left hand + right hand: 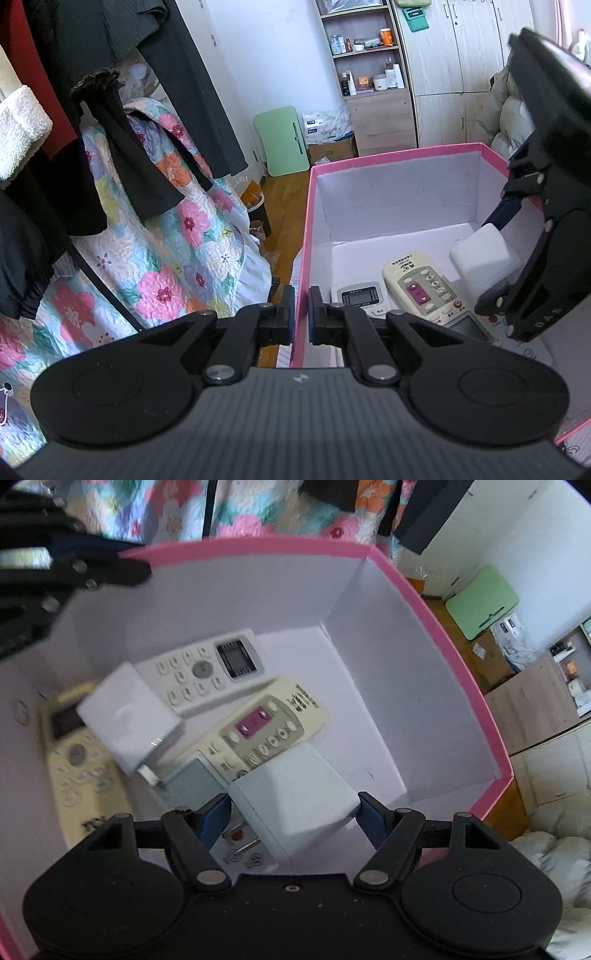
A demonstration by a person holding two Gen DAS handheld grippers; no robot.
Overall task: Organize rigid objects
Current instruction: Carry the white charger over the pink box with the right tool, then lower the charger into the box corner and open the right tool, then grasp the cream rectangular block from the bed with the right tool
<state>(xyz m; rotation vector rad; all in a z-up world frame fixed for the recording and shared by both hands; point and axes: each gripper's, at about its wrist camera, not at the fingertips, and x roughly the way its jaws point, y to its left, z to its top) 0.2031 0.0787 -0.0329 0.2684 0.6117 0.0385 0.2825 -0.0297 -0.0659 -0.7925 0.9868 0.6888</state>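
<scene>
A pink-rimmed box with white inner walls stands open. My left gripper is shut on its near left wall; in the right wrist view it shows blurred at the rim. My right gripper hangs inside the box, pointing steeply down, its blue pads shut on a white block. On the floor below lie a white remote, a cream remote with magenta buttons and another cream remote. A white charger rests on top of them.
A small grey piece lies among the remotes. Left of the box is a bed with a floral quilt and dark clothes hanging over it. A green folding board and a shelf unit stand by the far wall.
</scene>
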